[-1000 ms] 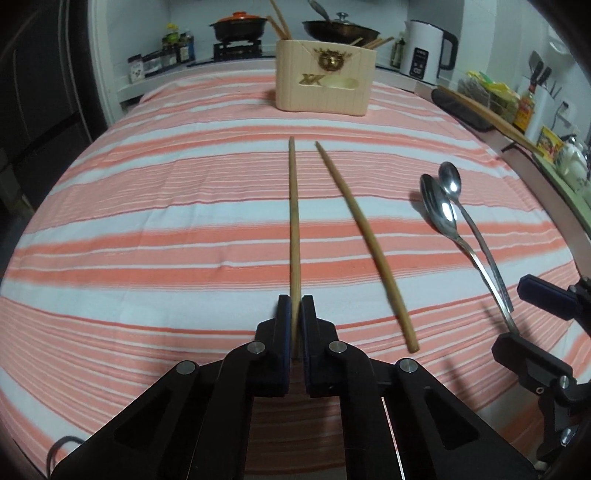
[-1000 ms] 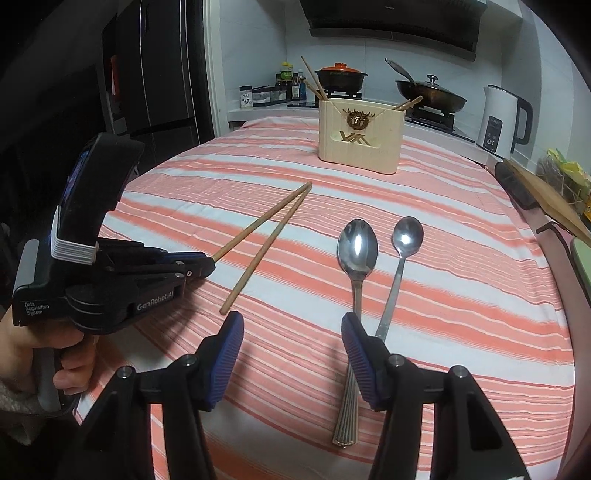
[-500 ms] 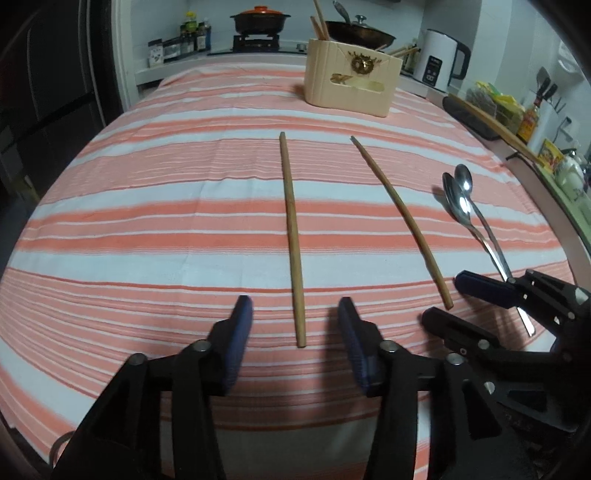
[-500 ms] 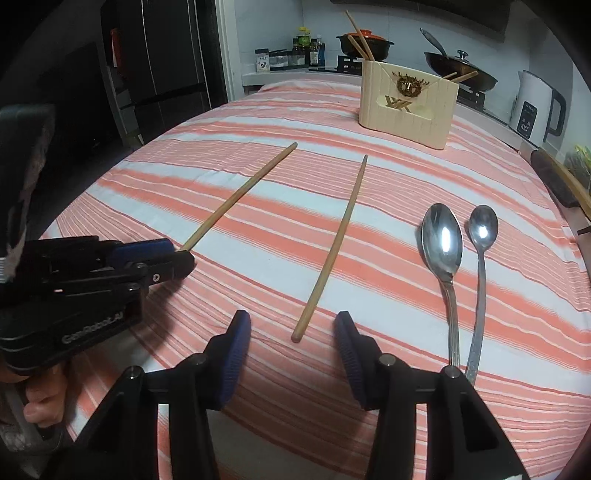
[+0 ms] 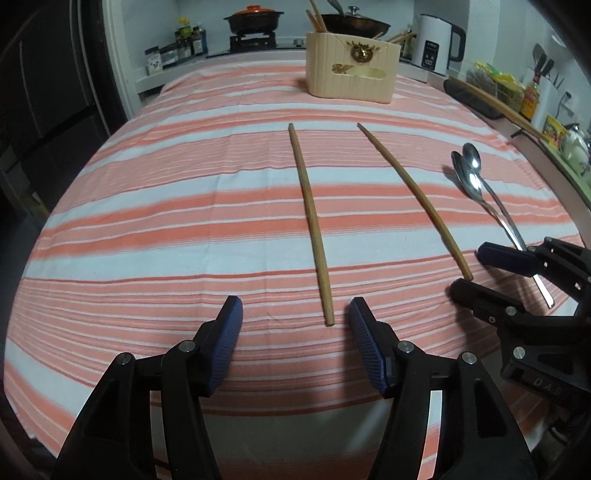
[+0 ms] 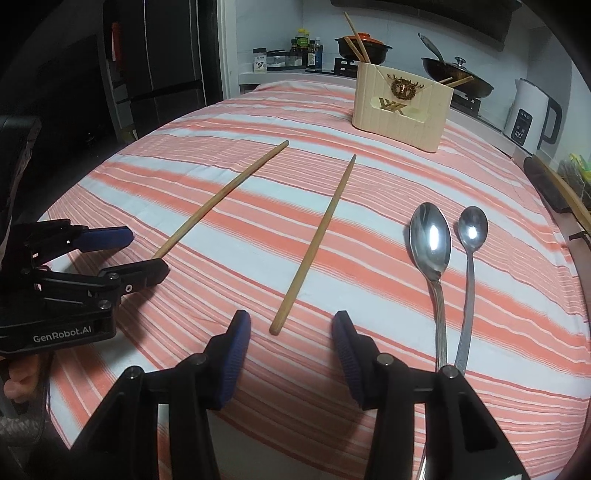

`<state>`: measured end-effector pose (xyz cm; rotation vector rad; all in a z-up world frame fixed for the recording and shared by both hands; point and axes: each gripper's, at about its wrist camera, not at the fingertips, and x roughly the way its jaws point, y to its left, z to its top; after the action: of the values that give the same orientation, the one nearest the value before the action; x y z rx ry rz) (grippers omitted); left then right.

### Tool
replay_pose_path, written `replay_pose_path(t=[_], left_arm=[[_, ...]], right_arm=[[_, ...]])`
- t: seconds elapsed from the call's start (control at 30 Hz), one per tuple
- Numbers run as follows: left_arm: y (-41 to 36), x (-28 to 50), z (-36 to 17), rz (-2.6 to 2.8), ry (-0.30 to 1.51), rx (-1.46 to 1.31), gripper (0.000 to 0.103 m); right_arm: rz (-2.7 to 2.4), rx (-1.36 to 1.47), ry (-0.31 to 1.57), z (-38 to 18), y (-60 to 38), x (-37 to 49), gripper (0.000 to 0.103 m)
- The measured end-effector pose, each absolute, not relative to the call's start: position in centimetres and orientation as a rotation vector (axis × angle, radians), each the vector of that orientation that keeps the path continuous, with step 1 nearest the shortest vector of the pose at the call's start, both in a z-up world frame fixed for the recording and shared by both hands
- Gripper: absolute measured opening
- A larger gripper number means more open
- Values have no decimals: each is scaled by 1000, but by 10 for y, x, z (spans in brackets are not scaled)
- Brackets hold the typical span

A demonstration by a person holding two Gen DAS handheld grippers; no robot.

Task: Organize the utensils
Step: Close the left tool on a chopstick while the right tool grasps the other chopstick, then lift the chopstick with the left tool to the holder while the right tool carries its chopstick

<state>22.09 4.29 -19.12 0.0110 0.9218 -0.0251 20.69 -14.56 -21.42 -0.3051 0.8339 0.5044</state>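
Two wooden chopsticks lie apart on the striped cloth. The left chopstick ends just ahead of my open, empty left gripper, which also shows in the right wrist view. The right chopstick ends between the jaws of my open, empty right gripper. A large spoon and a small spoon lie side by side on the right. A beige utensil holder with chopsticks in it stands at the far end.
The table is covered by an orange and white striped cloth. Behind it is a counter with a stove, pots, bottles and a white kettle. A long wooden stick lies along the right edge.
My left gripper let go of the left chopstick, opened and drew back. My right gripper shifted left from the spoons to the right chopstick's near end. Both chopsticks now lie apart.
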Motion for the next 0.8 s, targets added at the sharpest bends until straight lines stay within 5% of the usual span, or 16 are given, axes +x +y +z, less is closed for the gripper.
replay_pose_path(t=[0.27,0.3,0.4,0.47,0.8], left_arm=[[37,220,-193,-17,898,19,59],[36,220,-192,-28,891,18,48],[26,217,-191,-54,874,47,4],[23,216,-190,-46,863,53,2],[45,204,-136,-52,752,-9,2]], right_arm=[[489,-276,827,-217,-146,209,46],[476,-289,821,-217,-145,208,44],[470,-309,807,-217,-143,206,19],[469,-299,809,-216,-144,207,8],[499,-238,686,-157,-161,196,6]])
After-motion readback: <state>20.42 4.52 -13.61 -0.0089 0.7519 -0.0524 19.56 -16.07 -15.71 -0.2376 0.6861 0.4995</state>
